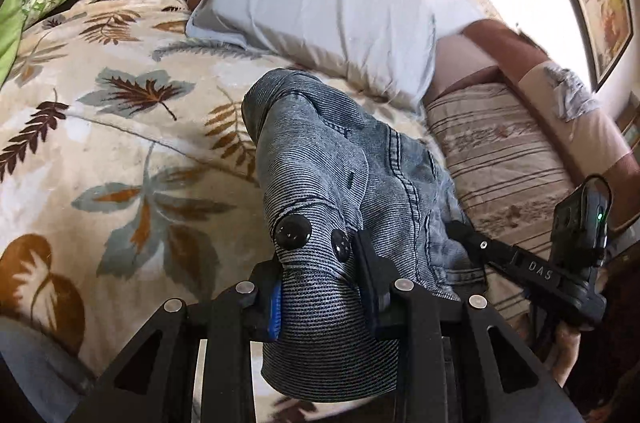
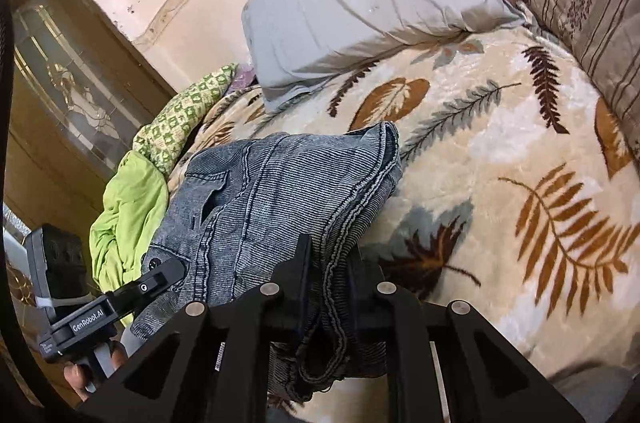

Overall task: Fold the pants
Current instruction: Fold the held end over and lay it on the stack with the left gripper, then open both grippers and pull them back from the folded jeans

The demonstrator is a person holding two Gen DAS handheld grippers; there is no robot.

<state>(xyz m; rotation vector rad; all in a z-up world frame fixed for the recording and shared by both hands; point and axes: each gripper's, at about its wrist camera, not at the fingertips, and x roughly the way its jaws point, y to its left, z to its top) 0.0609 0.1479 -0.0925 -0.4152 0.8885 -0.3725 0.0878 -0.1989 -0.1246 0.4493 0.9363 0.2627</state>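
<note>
The grey-blue denim pants (image 1: 332, 159) hang bunched between both grippers above the leaf-print blanket (image 1: 120, 127). My left gripper (image 1: 320, 287) is shut on the ribbed waistband with its two black buttons (image 1: 292, 233). My right gripper (image 2: 328, 279) is shut on the hem edges of the pants (image 2: 280, 191), which drape over its fingers. The right gripper also shows in the left wrist view (image 1: 532, 263), clamped on the far side of the pants. The left gripper shows in the right wrist view (image 2: 152, 283) at the pants' left edge.
A grey pillow (image 1: 320, 11) lies at the head of the bed. A striped pillow (image 1: 492, 151) sits beside it. A green patterned cloth (image 2: 180, 115) and a bright green cloth (image 2: 128, 207) lie at the bed's edge. A glass-panelled door (image 2: 72, 91) stands beyond.
</note>
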